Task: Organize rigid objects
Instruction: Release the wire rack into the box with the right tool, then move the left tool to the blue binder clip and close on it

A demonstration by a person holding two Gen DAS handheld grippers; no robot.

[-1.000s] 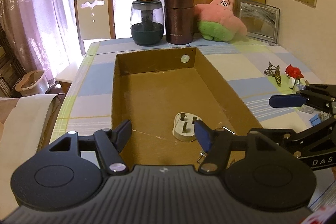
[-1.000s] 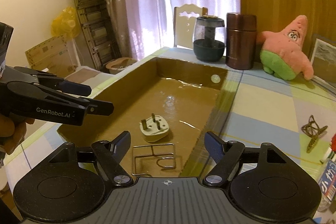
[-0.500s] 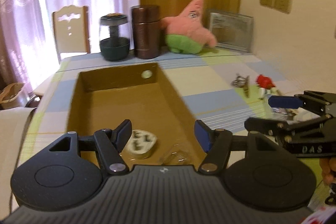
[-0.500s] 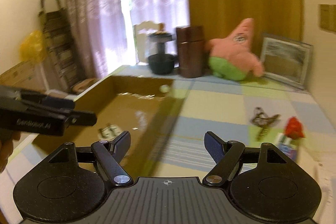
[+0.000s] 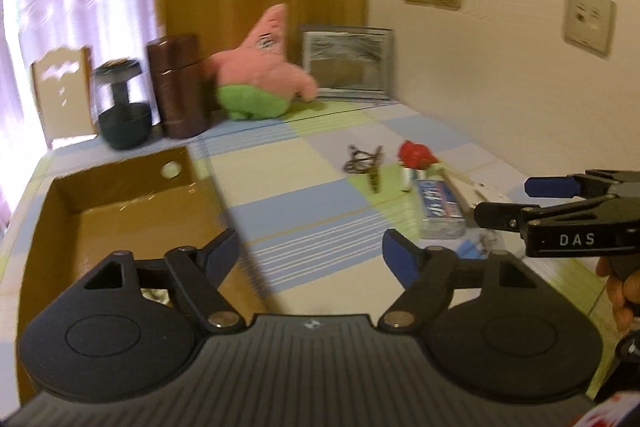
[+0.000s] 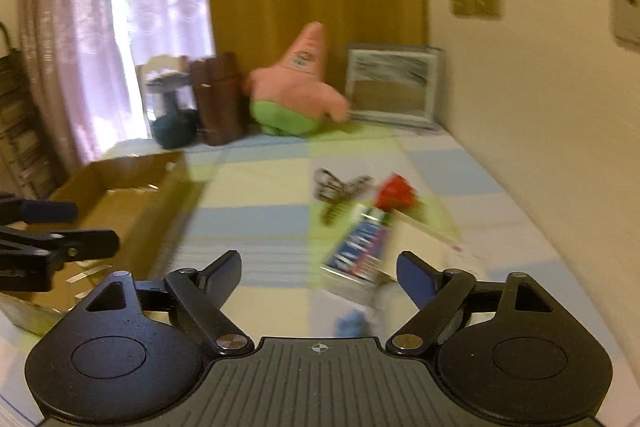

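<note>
My left gripper (image 5: 312, 247) hovers over the checked tablecloth just right of the open cardboard box (image 5: 120, 211); its jaws are opening with nothing between them. To its right my right gripper (image 5: 504, 203) is seen from the side, held by a hand. In the right wrist view my right gripper (image 6: 320, 263) is also opening and empty. It points at a blurred cluster of loose items: a blue-and-white tube (image 6: 360, 247), a red object (image 6: 396, 193), a dark wire piece (image 6: 340, 187) and a white flat box (image 6: 420, 239). My left gripper (image 6: 94, 227) shows at that view's left edge.
A pink starfish plush (image 5: 260, 75), a brown canister (image 5: 178, 87), a dark jar (image 5: 122, 107) and a framed picture (image 5: 346, 61) line the table's far edge. The wall (image 5: 500, 87) runs close along the right side. A small blue item (image 6: 352, 319) lies near my right gripper.
Both views have swung right, from the box interior with the white plug and wire rack to the loose items on the cloth. Both grippers' jaws have widened.
</note>
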